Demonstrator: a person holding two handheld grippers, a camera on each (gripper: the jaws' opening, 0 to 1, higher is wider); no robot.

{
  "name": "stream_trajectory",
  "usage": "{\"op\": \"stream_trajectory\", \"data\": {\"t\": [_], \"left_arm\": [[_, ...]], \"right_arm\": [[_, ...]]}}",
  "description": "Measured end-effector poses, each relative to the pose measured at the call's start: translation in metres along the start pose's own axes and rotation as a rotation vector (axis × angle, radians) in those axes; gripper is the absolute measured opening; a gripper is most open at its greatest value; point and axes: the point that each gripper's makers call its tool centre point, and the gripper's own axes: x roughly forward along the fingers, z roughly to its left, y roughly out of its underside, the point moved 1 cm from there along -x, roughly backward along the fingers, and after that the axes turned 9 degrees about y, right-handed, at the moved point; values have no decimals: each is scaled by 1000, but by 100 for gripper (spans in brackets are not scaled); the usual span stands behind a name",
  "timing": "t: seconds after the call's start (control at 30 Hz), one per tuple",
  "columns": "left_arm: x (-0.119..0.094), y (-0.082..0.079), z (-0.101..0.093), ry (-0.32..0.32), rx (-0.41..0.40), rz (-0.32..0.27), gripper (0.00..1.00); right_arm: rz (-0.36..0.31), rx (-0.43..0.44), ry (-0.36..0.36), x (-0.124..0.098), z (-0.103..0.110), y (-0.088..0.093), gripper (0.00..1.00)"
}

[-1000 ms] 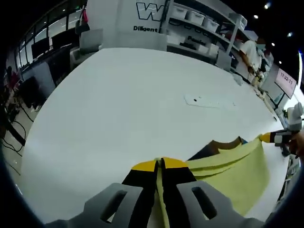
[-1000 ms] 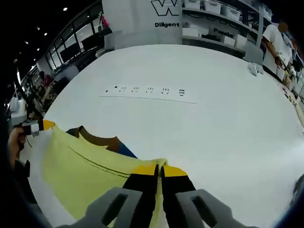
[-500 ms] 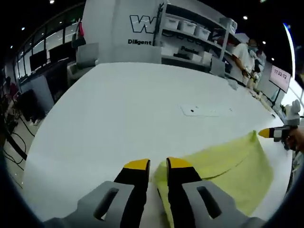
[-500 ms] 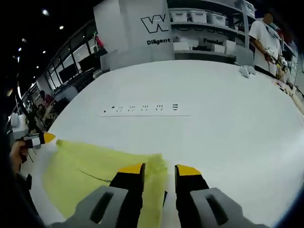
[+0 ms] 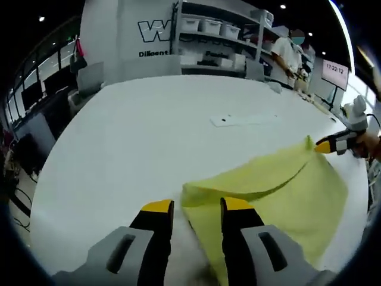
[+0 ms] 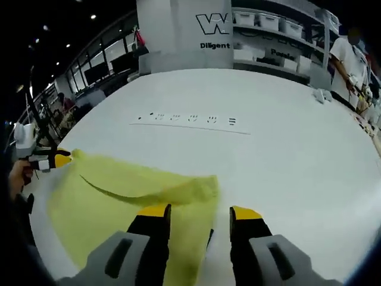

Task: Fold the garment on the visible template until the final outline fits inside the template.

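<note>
Yellow garment (image 5: pixel 280 185) on white table (image 5: pixel 131 131)

plain yellow-green garment (image 5: pixel 280 185), seemingly patternless

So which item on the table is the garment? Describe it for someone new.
Start from the wide white table. The garment lies at its near edge, just past both open grippers, a flat folded sheet of cloth. It is the one bright yellow-green thing; the power strip farther back is white and rigid.
</note>
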Motion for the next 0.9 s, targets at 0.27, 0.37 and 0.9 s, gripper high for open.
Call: {"op": "stream_trajectory", "data": {"t": [0.27, 0.37, 0.9], "left_arm": [[8, -15, 28, -102, -31, -56, 32], [3, -18, 28, -96, -59, -69, 31], [-65, -8, -16, -9, -45, -93, 35]], "right_arm": [[-32, 92, 49, 11, -9, -12, 34], [-42, 110, 34, 5, -6, -14, 33], [-88, 87, -95, -72, 17, 12, 34]]}}
